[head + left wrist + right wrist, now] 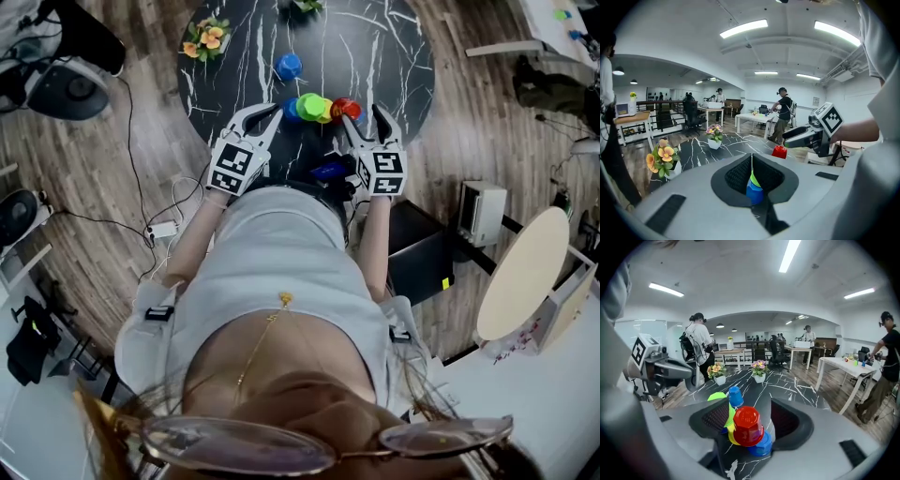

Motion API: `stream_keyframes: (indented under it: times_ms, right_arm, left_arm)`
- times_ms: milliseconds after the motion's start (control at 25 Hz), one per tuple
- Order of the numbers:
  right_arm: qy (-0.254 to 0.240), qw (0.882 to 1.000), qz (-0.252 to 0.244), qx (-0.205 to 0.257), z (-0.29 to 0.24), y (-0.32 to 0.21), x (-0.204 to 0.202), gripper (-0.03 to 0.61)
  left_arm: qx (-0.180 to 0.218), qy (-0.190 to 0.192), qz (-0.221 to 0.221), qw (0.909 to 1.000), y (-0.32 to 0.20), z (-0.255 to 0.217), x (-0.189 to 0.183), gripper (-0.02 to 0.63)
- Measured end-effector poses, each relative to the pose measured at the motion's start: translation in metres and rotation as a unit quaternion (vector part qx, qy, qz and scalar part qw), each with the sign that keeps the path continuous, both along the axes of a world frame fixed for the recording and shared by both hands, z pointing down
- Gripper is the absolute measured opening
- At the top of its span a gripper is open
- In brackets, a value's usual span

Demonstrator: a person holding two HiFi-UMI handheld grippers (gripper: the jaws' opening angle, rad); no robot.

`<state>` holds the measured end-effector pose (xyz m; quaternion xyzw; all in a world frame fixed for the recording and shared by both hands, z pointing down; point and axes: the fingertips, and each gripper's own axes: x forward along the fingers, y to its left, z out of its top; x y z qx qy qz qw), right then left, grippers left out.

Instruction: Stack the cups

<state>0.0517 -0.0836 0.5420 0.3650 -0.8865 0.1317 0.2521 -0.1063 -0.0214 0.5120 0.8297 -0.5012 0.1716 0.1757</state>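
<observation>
Found the red plastic cup (747,425), base outward, capping a tilted nest of yellow, green and blue plastic cups (314,108) at the near edge of the round black marble table (394,56), apparently seated, hence right gripper (751,420) gaping wide around it untouching, left gripper (751,164) above that same edge clamped fully shut, seemingly steadying the nest, a closure plain only in left gripper view.

blue cup (288,66) ahead, flowerpots (206,37) beyond — gaps between

A round black veined table (394,66) carries an orange-flowered pot (206,37), another plant pot (305,6), a lone blue cup (288,66) and, seemingly, the tilted cup stack (319,109).
</observation>
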Motion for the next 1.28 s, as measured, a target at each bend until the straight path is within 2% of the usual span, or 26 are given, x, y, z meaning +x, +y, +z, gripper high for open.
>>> stream_keyframes:
  times_ms: [120, 280, 480, 720, 960, 1160, 1280]
  right_arm:
    - [-0.029, 0.999, 0.025, 0.019, -0.017, 0.002, 0.007, 0.254]
    - [-0.054, 0.997, 0.039, 0.035, -0.030, 0.009, 0.012, 0.148]
    - [-0.056, 0.996, 0.050, 0.049, -0.038, 0.016, 0.014, 0.044]
    - [-0.065, 0.994, 0.065, 0.055, -0.045, 0.026, 0.012, 0.020]
    - [-0.066, 0.993, 0.082, 0.049, -0.043, 0.034, 0.014, 0.018]
    - [-0.061, 0.991, 0.111, 0.041, -0.037, 0.037, 0.022, 0.018]
    - [-0.057, 0.990, 0.124, 0.033, -0.033, 0.040, 0.025, 0.018]
  left_arm:
    - [0.003, -0.005, 0.005, 1.0000, -0.007, 0.004, -0.003, 0.035]
    - [0.006, -0.016, 0.014, 0.9998, -0.018, 0.011, -0.007, 0.035]
    - [-0.003, -0.020, 0.031, 0.9993, -0.030, 0.020, -0.007, 0.035]
    - [-0.013, -0.027, 0.048, 0.9984, -0.042, 0.033, -0.008, 0.035]
    - [-0.023, -0.032, 0.044, 0.9983, -0.060, 0.051, -0.017, 0.037]
    - [-0.031, -0.050, 0.037, 0.9976, -0.079, 0.071, -0.026, 0.038]
    - [-0.040, -0.062, 0.041, 0.9964, -0.091, 0.084, -0.029, 0.065]
